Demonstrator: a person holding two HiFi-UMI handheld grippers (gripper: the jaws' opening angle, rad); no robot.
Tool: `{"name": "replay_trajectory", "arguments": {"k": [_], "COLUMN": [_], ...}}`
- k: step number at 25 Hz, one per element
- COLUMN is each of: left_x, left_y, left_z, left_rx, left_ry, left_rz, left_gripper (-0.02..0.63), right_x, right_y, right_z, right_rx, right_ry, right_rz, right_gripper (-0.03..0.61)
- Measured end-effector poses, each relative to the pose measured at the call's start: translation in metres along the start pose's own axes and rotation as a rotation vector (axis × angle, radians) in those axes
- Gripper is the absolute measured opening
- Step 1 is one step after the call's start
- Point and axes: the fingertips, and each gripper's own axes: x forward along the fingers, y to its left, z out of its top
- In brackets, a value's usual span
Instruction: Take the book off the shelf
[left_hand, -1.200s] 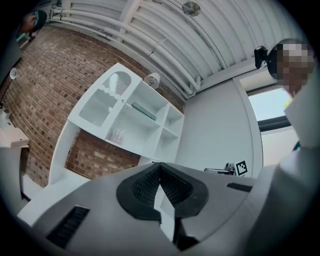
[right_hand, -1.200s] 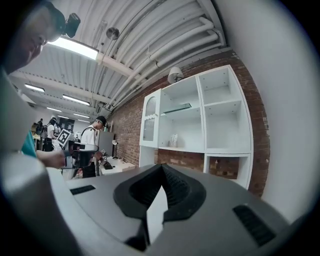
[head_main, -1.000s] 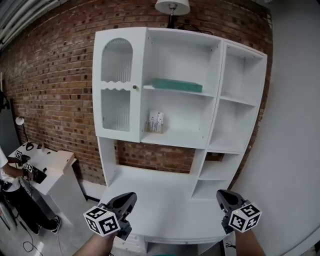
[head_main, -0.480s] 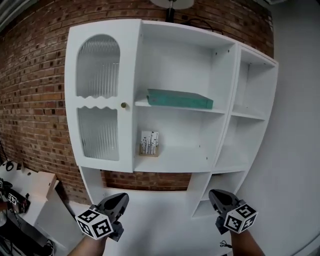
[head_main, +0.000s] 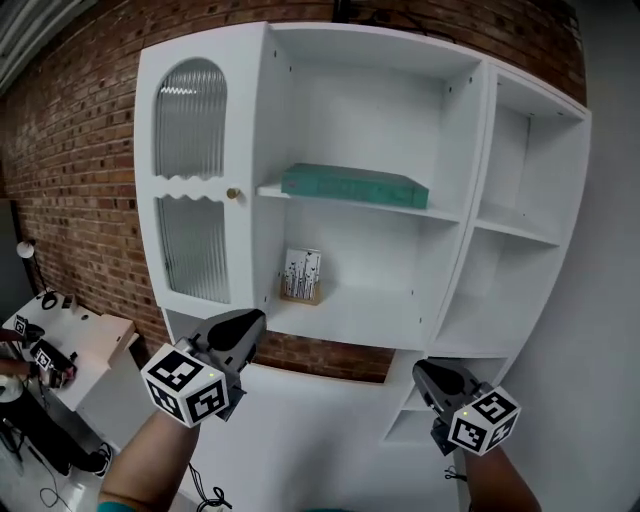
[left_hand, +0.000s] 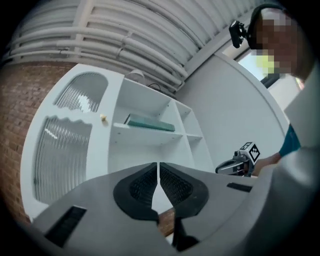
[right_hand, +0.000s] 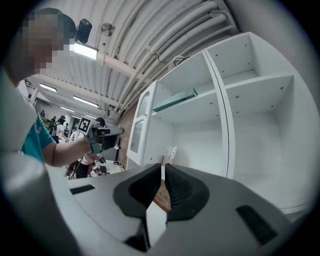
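Note:
A teal book (head_main: 352, 187) lies flat on the upper shelf of the white cabinet (head_main: 450, 300); it also shows as a thin teal slab in the left gripper view (left_hand: 149, 122) and the right gripper view (right_hand: 175, 100). My left gripper (head_main: 250, 327) is raised below the shelf's left part, jaws shut and empty (left_hand: 159, 172). My right gripper (head_main: 425, 373) hangs lower at the right, jaws shut with nothing between them (right_hand: 163, 175). Both are well short of the book.
A small white box with dark print (head_main: 301, 276) stands on the middle shelf. The cabinet's left door (head_main: 192, 180) with ribbed glass and a brass knob (head_main: 232, 194) is closed. Brick wall behind. A white table (head_main: 70, 340) with gear stands at the lower left.
The view has closed in on the cabinet and shifted right. My left gripper has risen toward the middle shelf; the right gripper stays low.

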Motion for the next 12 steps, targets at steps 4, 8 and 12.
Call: {"name": "replay_trajectory", "arguments": {"k": [4,8,12], "left_x": [0.032,0.063,0.095], "left_y": [-0.010,-0.015,-0.014], "left_z": [0.051,0.090,0.121], "left_rx": [0.214,0.409,0.534], "left_ry": [0.001,0.017,0.044], "left_rz": [0.036,0.044,0.016], "left_gripper": [0.006,0.008,0.085], "right_x": [0.013,0.029,0.040], "right_y": [-0.008,-0.014,-0.022], "right_z": [0.013,0.037,0.060], "right_rx": [0.010,0.038,0.054], "right_ry": [-0.016,-0.050,-0.075], "right_rz": [0.057,0.064,0.030], "right_gripper": [0.032,0.043,0.044]}}
